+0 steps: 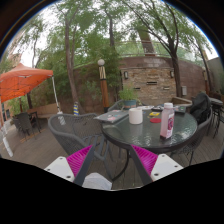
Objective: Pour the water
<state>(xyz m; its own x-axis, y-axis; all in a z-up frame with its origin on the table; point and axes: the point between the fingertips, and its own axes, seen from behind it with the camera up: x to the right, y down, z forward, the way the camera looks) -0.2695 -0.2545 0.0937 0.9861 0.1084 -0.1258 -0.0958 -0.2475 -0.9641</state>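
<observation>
From here the tongs [108, 163] hang open in the air, well short of the round dark desk [150, 135], with nothing held between the pink pads [78, 160]. The thing most likely meant for the pouring is the pink-tinted bottle [167, 121], which stands upright close to the desk's near edge, toward its right side. A white cup [136, 116] sits further in, left of the bottle and apart from it. I cannot tell whether the bottle is capped or how full it is.

The trouble I would expect lies in the approach. The bottle is tall and narrow and stands near the edge, so a finger arriving off-centre could knock it over or shove it off the desk. A wire chair [72, 130] stands just this side of the desk, in the tongs' path, and could snag them. If the grip lands too high or too loose, the bottle may swing or slip once tilted, and water would miss the cup and run across the desk.
</observation>
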